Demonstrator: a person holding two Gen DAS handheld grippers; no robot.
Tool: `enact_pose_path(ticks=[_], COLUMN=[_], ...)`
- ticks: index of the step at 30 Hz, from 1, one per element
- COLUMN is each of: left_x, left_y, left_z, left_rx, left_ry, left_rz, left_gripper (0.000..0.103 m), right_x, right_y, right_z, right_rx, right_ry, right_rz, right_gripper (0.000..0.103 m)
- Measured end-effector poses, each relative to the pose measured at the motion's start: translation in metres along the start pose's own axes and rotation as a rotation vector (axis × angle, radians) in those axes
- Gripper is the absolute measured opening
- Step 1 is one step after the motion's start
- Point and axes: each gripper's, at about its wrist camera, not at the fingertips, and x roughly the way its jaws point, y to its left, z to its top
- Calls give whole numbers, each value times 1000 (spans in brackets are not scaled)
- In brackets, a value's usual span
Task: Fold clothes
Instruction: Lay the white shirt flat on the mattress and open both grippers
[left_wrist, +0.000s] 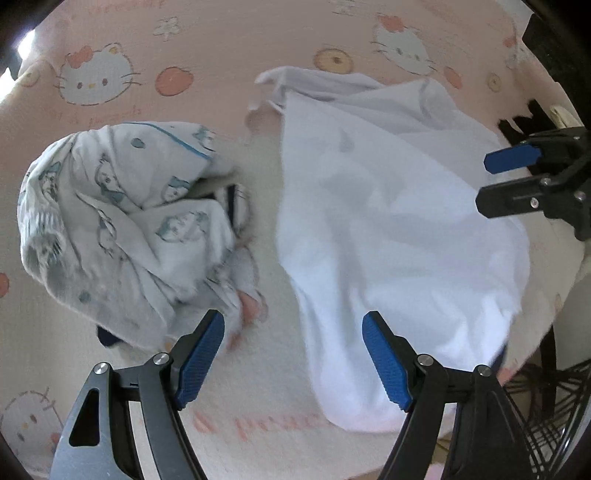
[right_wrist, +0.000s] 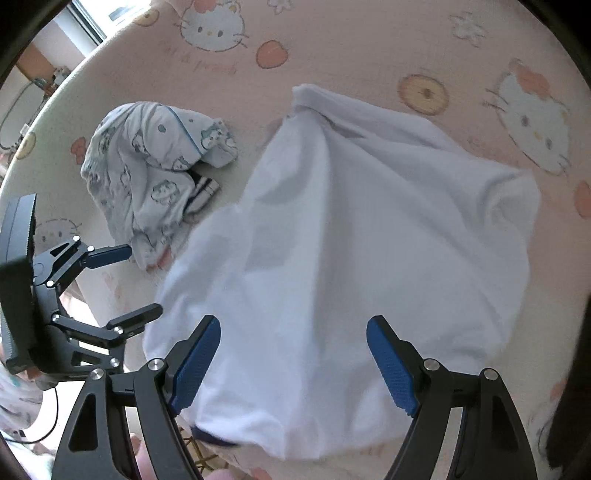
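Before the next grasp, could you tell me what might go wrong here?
Both the left gripper and the right gripper are open and hold nothing. The white garment lies rumpled, so a pinch may catch several layers. Its near hem seems to overhang the bed edge and may slide. The crumpled patterned garment lies close and could get snagged.

Left claw (left_wrist: 293, 360) and right claw (right_wrist: 293, 363) both spread wide, empty

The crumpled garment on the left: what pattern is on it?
White with blue-grey cartoon figures and a blue piped edge; clearest in the left wrist view.
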Motion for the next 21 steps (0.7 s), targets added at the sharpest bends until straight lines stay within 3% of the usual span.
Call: enact_pose_path(ticks=[8,16,21], left_x=[-6,-6,-5], left_y=[-45,-70,-89], left_z=[-19,-21,-21], left_rx=[131,162,219], left_ry=[13,36,41], left_rz=[1,5,-19], left_gripper=[76,76,76], right_x=[-4,0,17], right_y=[-25,-22,-37], right_z=[-56,-101,-125], right_rx=[55,-86,-1], right_ry=[3,-12,10], right_rz=[15,-82,20], right_gripper=[81,81,81])
